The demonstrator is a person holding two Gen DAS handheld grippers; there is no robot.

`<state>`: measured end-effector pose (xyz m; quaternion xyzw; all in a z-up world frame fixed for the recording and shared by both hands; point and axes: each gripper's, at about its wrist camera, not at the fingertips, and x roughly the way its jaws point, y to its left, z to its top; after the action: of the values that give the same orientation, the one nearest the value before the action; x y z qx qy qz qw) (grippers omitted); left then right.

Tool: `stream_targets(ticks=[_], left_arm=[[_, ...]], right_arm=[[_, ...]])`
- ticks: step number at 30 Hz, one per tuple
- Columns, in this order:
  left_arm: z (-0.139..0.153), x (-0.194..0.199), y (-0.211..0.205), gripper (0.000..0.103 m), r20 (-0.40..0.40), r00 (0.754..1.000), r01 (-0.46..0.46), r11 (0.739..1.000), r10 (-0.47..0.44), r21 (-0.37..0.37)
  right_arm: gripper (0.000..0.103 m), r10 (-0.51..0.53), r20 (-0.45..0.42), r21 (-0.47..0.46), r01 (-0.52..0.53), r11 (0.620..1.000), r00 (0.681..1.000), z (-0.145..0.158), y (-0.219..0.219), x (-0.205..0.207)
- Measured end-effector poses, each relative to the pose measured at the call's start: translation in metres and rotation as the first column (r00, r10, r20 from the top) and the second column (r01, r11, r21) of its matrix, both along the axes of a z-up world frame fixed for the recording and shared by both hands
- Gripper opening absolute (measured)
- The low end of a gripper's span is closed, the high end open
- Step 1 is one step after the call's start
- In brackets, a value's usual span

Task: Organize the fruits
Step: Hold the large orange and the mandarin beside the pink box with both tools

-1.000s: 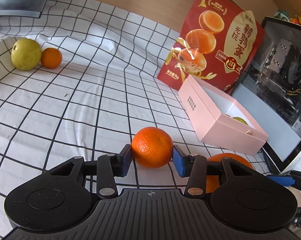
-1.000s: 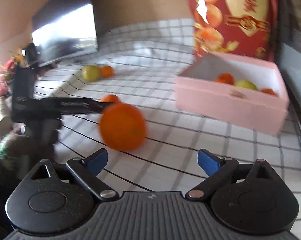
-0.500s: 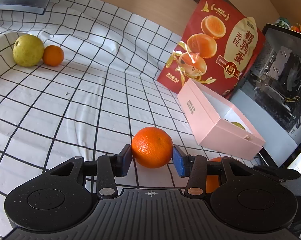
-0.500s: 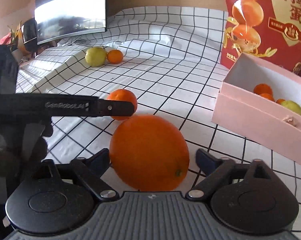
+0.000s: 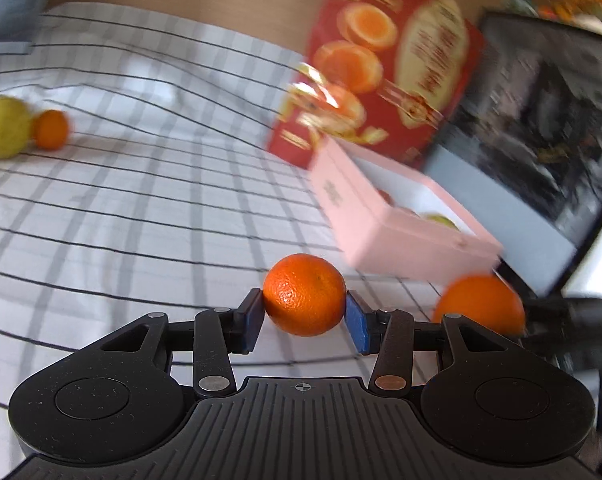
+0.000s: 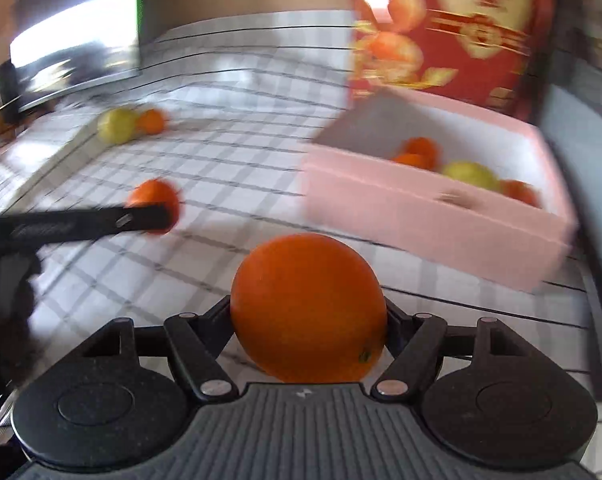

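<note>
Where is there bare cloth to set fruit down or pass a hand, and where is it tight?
Free: the checked cloth between the yellow fruit with its small orange and the pink box. Crowded: the near right, where the left gripper holds an orange, the right gripper closes around a big orange, and the box already holds fruit.

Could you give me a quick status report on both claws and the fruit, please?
Left claw shut on small orange. Right claw closing around big orange. Pink box ahead, already holding fruit. Yellow fruit and another orange left on cloth; path clear.
</note>
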<state>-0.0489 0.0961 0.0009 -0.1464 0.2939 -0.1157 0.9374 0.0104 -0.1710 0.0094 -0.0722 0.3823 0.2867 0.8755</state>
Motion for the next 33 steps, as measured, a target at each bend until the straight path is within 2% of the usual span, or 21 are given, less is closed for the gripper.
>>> stream_targets(ticks=[5,7,12,16,25,33], left_arm=[[-0.003,0.006,-0.032,0.049,-0.011,0.997,0.071,0.997,-0.071,0.041],[-0.005,0.009,-0.036,0.049,-0.021,0.997,0.079,0.996,-0.078,0.043],[-0.007,0.01,-0.031,0.049,-0.032,0.997,0.064,0.998,-0.063,0.021],[-0.006,0.008,-0.029,0.049,-0.022,0.999,0.05,0.999,-0.05,0.02],[-0.006,0.009,-0.026,0.049,-0.033,0.998,0.045,0.999,-0.045,-0.004],[0.002,0.01,-0.024,0.049,-0.027,0.998,0.049,0.999,-0.05,-0.016]], right_arm=[[0.073,-0.104,0.01,-0.025,0.104,0.994,0.995,-0.006,-0.026,0.014],[0.074,-0.098,0.011,-0.006,0.098,0.995,0.995,-0.007,-0.03,0.014],[0.075,-0.084,0.04,-0.029,0.085,0.996,0.996,-0.005,-0.025,0.013],[0.075,-0.075,0.032,0.008,0.075,0.997,0.997,0.007,-0.025,0.007],[0.08,0.026,0.058,0.063,-0.03,0.998,0.998,0.031,-0.019,-0.017],[0.08,-0.001,0.061,0.046,-0.002,0.999,0.998,0.03,-0.023,-0.007]])
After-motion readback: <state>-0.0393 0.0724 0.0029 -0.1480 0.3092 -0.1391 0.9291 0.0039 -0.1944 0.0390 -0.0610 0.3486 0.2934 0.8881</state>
